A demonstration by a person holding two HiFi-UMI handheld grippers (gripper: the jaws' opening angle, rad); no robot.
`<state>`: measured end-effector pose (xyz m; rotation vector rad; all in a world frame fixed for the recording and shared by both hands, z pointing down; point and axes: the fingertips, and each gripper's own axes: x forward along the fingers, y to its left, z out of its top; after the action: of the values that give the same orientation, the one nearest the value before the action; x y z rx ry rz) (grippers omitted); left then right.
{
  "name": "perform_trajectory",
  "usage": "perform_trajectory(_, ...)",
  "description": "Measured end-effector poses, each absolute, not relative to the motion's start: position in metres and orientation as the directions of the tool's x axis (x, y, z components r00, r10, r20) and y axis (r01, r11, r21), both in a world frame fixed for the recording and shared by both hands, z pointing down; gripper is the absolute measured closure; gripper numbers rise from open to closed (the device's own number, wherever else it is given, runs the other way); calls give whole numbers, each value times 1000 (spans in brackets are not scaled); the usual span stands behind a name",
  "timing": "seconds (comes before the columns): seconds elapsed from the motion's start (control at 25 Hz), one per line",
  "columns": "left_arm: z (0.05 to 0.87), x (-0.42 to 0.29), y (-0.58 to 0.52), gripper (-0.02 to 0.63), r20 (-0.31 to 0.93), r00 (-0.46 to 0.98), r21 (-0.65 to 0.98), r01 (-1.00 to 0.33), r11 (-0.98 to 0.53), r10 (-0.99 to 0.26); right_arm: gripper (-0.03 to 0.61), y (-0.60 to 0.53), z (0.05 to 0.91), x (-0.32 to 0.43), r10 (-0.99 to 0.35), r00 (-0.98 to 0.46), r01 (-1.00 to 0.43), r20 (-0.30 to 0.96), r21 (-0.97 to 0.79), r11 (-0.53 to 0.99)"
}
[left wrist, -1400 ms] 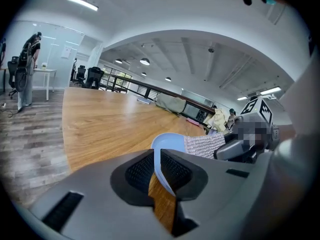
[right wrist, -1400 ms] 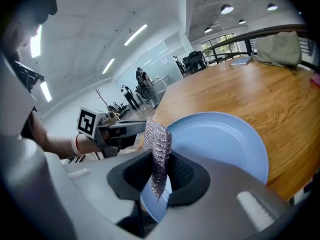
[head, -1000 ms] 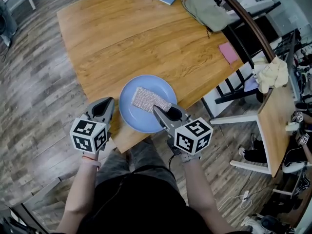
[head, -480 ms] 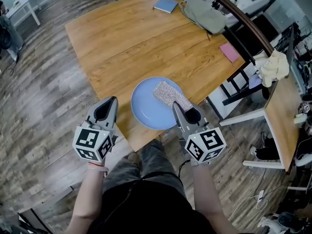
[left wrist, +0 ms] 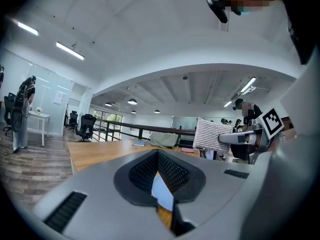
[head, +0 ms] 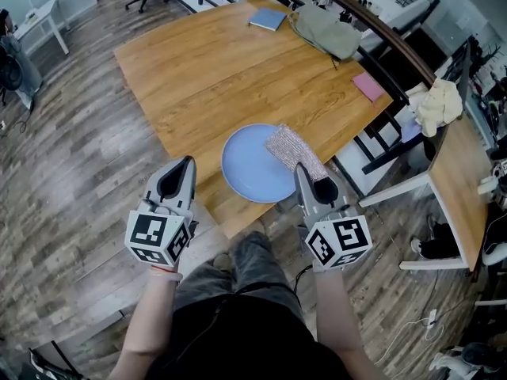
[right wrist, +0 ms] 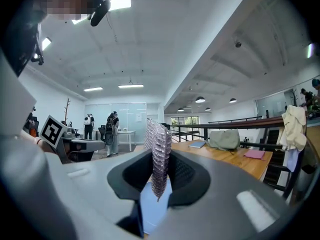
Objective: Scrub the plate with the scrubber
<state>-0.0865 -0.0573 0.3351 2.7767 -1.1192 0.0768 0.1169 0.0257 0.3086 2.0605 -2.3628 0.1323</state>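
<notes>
A round blue plate lies near the front edge of the wooden table. My right gripper is shut on a grey, silvery woven scrubber, which hangs lifted over the plate's right rim. In the right gripper view the scrubber stands edge-on between the jaws, with the plate below. My left gripper is shut and holds nothing, hovering left of the plate off the table's front edge. The left gripper view shows a sliver of the plate past its jaws and the scrubber at the right.
At the table's far end lie a blue notebook, a grey-green bag and a pink pad. A dark railing runs behind the table. A second table with a cream cloth stands at the right. People stand far off.
The scrubber has come up off the middle of the plate and moved to its right rim with my right gripper. The left gripper stays shut beside the plate.
</notes>
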Motion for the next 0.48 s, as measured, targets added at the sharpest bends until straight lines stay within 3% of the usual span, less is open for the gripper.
perform_trajectory(0.48, 310, -108, -45, 617, 25, 699, 122, -712, -691, -715, 499, 57, 280, 118, -996, -59, -995, -60, -82, 64)
